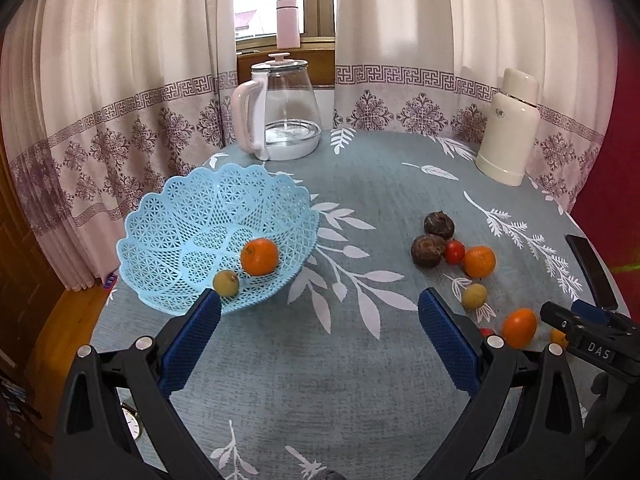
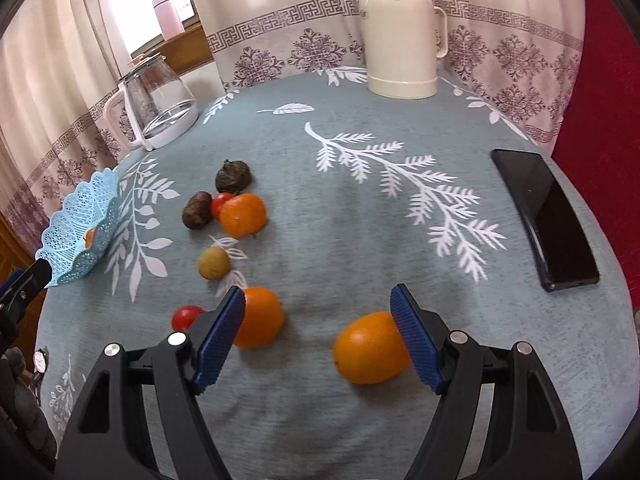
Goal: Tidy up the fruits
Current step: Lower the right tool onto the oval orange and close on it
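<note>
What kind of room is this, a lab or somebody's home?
Most likely a home dining corner: a tablecloth-covered table beside curtains, holding a glass kettle, a cream thermos and a blue fruit basket.

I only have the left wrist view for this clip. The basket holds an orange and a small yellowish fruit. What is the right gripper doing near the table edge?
Observer: The right gripper is open, with an orange against its right finger.
Operator: Any other fruit near it?
Observer: Yes, a second orange partly behind its left finger and a small red fruit beside it.
Operator: What is the dark slab at my right edge?
Observer: A black phone lying flat on the tablecloth.
</note>
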Action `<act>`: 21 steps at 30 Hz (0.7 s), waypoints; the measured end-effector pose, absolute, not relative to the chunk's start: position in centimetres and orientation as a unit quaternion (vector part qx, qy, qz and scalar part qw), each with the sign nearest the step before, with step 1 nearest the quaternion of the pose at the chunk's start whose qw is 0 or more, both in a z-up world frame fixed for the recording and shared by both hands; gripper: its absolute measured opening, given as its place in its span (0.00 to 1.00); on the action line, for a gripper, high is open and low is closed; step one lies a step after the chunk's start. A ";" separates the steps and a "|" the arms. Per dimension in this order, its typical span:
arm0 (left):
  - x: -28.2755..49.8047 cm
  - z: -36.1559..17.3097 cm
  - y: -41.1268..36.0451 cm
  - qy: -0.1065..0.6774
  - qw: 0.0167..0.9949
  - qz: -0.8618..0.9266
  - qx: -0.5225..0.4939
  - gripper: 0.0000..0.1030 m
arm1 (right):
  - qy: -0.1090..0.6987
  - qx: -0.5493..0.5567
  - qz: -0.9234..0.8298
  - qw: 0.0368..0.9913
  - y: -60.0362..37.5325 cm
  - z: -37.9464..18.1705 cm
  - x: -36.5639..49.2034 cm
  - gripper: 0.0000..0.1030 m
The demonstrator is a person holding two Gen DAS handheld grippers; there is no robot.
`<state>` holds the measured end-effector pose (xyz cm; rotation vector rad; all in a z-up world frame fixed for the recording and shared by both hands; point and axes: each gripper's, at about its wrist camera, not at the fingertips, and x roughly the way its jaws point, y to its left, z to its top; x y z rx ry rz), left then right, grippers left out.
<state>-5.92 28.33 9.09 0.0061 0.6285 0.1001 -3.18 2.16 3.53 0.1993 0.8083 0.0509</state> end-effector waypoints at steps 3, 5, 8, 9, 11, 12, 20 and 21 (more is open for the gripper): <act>-5.8 8.7 27.9 0.313 0.949 0.045 0.007 0.97 | 0.391 0.096 0.017 0.915 1.3 3.4 -3.5 0.73; -5.7 8.4 27.4 0.317 0.947 0.040 0.014 0.97 | 0.390 0.096 0.013 0.916 0.8 3.4 -3.7 0.73; -5.6 8.0 26.8 0.321 0.946 0.033 0.020 0.97 | 0.393 0.093 0.005 0.915 -0.1 3.0 -4.0 0.73; -5.5 7.9 26.7 0.323 0.946 0.031 0.021 0.97 | 0.395 0.092 0.005 0.914 -0.3 2.9 -4.1 0.73; -5.4 7.7 26.4 0.326 0.945 0.027 0.023 0.97 | 0.400 0.087 0.003 0.913 -0.7 2.6 -4.3 0.73; -5.4 7.5 26.2 0.327 0.944 0.026 0.025 0.97 | 0.402 0.085 0.004 0.912 -0.8 2.4 -4.4 0.73; -5.0 6.8 25.5 0.340 0.940 0.018 0.022 0.97 | 0.411 0.061 0.027 0.909 0.1 1.9 -4.4 0.57; -5.0 6.7 25.5 0.341 0.940 0.018 0.022 0.97 | 0.416 0.059 0.029 0.907 0.2 1.7 -4.2 0.55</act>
